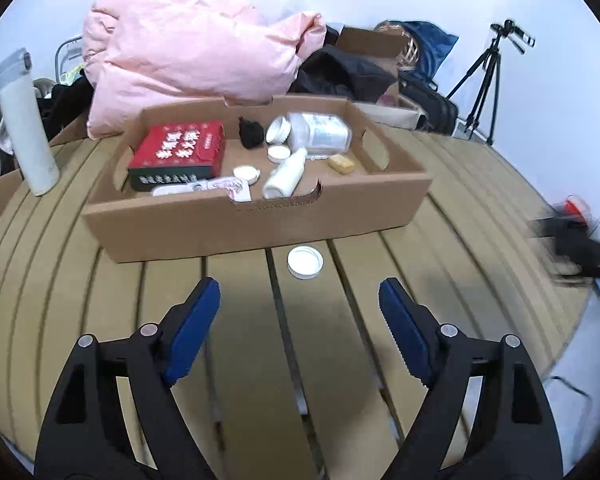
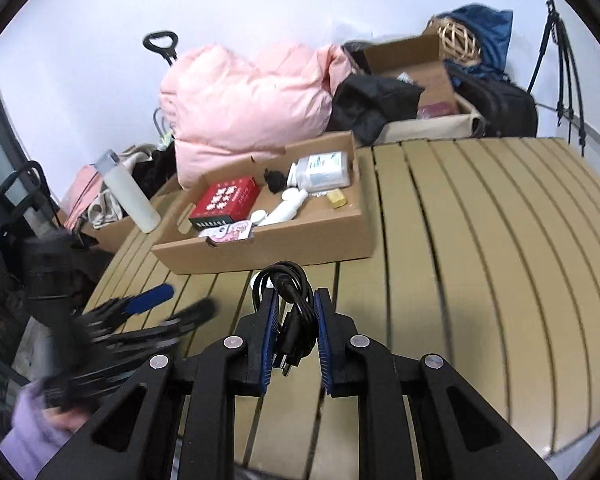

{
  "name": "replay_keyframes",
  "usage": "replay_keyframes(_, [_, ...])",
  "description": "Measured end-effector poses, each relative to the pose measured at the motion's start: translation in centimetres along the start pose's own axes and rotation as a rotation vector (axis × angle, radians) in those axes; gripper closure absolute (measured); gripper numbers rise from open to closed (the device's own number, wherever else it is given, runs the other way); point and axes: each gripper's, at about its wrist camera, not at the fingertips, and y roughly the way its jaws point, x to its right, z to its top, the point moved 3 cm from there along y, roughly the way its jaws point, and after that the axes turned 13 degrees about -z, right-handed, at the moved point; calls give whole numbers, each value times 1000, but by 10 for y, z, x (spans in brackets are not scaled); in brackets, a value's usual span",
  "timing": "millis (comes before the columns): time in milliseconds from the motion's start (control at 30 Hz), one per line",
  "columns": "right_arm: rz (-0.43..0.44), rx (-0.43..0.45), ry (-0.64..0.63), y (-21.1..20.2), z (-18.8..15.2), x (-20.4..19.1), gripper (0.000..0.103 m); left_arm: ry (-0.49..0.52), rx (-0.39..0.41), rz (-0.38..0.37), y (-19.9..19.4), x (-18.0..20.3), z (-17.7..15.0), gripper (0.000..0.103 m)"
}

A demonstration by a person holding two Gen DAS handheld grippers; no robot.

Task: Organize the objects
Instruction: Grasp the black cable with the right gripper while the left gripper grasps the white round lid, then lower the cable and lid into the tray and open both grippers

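Right gripper (image 2: 296, 320) jaws pinch a coiled black cable (image 2: 288, 296), loop sticking up, above the slatted desk (image 2: 480, 240). Cardboard tray (image 2: 268, 246) sits straight ahead, just beyond. Left gripper (image 1: 300, 308) jaws spread, empty; white lid (image 1: 305, 262) lies dead ahead on desk, touching nothing, before the tray.

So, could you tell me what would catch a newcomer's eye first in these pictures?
Probably the big pink quilt heaped behind the cardboard tray, and the red box at the tray's left end. Closer in, the right gripper is clamped on a coiled black cable, while a white lid lies alone on the slatted table before the open left gripper.
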Motion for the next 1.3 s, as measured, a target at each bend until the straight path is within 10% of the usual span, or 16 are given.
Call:
replay_keyframes(267, [-22, -3, 7, -12, -6, 23, 83, 19, -102, 133, 75, -2, 3, 29])
replay_keyframes(333, [-20, -14, -2, -2, -6, 23, 83, 7, -83, 137, 75, -1, 6, 75])
replay_keyframes(533, [-13, -69, -17, 34, -12, 16, 83, -3, -86, 140, 70, -2, 1, 78])
replay_keyframes(833, [-25, -72, -45, 28, -16, 2, 83, -26, 7, 99, -51, 22, -8, 78])
replay_keyframes(1133, [48, 71, -188, -100, -28, -15, 83, -10, 116, 86, -219, 34, -39, 78])
replay_keyframes(1300, [81, 101, -132, -146, -39, -5, 83, -20, 138, 76, -245, 41, -47, 78])
